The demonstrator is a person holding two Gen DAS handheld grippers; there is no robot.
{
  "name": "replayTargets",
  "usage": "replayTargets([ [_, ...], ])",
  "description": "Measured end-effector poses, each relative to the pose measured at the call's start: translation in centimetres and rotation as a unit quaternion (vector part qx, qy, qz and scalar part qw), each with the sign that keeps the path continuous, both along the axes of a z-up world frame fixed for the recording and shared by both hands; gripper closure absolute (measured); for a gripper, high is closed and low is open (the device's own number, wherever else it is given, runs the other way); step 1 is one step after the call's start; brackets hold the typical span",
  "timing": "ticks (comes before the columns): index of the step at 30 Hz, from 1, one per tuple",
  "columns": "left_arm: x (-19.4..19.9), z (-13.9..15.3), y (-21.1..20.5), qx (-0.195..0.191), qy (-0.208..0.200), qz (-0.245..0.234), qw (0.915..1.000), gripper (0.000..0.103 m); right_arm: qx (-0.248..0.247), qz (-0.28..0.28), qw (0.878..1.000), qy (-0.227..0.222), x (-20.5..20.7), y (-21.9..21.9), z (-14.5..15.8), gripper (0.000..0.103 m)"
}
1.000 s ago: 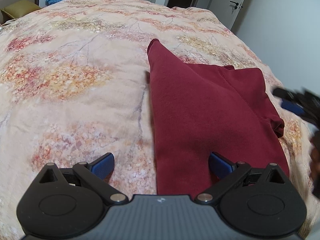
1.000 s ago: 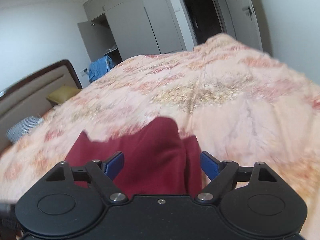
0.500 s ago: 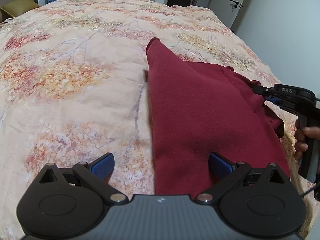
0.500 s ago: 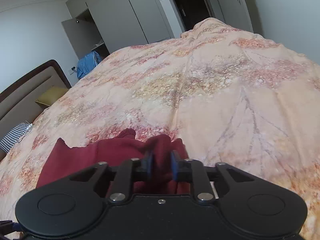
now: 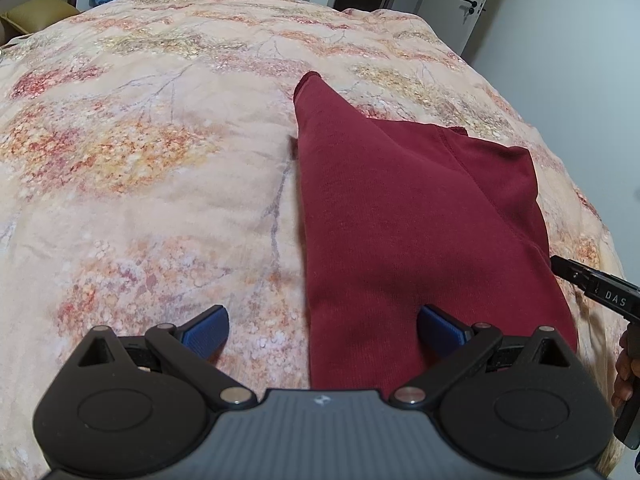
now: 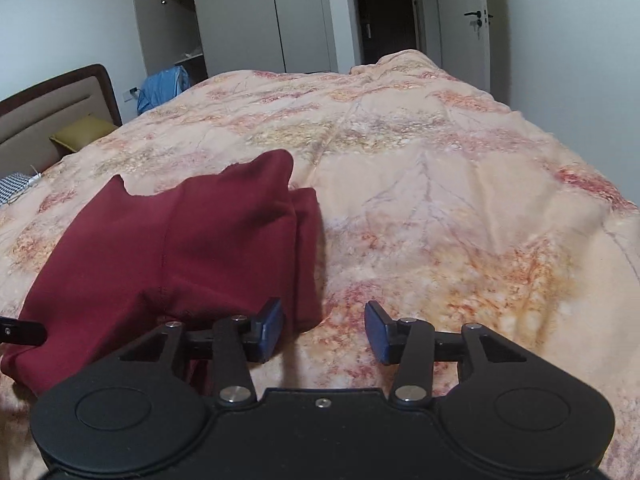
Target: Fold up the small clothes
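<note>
A dark red garment (image 5: 404, 220) lies partly folded on the floral bedspread (image 5: 140, 152), one long flap laid over the rest. My left gripper (image 5: 322, 330) is open and hovers over the garment's near left edge, its right pad above the cloth, the left pad above the bedspread. In the right wrist view the same garment (image 6: 192, 248) lies to the left. My right gripper (image 6: 324, 332) has its jaws opening, with only bedspread (image 6: 460, 200) between them; its left pad sits just past the garment's right edge. The right gripper's tip (image 5: 588, 284) shows at the left wrist view's right edge.
A headboard (image 6: 52, 100) and an olive pillow (image 6: 82, 132) stand at the bed's far left. Blue clothing (image 6: 162, 88) hangs by an open wardrobe (image 6: 172, 36). A wall and closed door (image 6: 474, 20) run along the right side of the bed.
The right gripper closed on the garment's right edge, then let go and drew back to the right, off the cloth. The garment's right side now lies flatter. The left gripper stayed still.
</note>
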State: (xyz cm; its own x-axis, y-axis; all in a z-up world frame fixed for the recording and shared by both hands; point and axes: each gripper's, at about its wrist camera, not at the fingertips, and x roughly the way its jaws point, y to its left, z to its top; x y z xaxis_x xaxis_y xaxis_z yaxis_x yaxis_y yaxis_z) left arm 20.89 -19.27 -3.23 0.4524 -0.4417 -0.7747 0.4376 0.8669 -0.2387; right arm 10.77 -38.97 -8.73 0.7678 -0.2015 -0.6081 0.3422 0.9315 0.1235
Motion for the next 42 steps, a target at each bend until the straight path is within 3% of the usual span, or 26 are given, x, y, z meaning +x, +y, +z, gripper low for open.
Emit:
replayTargets([
  [3,-0.2,0.4,0.0,0.003,-0.003,-0.002,1.0,0.0,0.005,-0.003,1.0,-0.018,-0.3,-0.2,0.8,0.051],
  [5,-0.2,0.8,0.0,0.004,-0.007,-0.005,1.0,0.0,0.011,0.0,0.999,-0.031,-0.2,-0.4,1.4,0.032],
  [7,0.0,1.2,0.1,0.004,-0.014,-0.006,0.9999,0.0,0.018,0.006,0.999,-0.044,0.3,-0.5,1.8,0.024],
  [15,2.0,2.3,0.2,-0.003,-0.034,0.006,0.9994,0.0,0.021,0.009,0.998,-0.053,6.1,-1.6,1.9,0.023],
  [20,2.9,2.2,0.2,-0.008,-0.035,0.01,0.9993,0.0,-0.004,-0.015,1.0,-0.022,9.7,-3.2,0.3,0.024],
  [26,3.7,2.2,-0.3,-0.012,-0.04,0.008,0.9991,0.0,0.0,-0.013,0.999,-0.037,8.5,-3.2,0.6,0.02],
  [31,4.7,2.1,-0.9,-0.012,-0.044,0.006,0.9989,0.0,0.046,0.019,0.998,-0.049,7.1,-2.7,0.8,0.011],
  [37,5.6,1.8,-1.8,-0.011,-0.045,0.003,0.9989,0.0,0.069,0.037,0.997,-0.027,7.5,-1.5,-0.9,0.009],
  [42,6.1,1.4,-2.1,-0.012,-0.043,-0.005,0.999,0.0,0.111,0.028,0.993,-0.029,7.3,-1.7,-2.3,0.002],
])
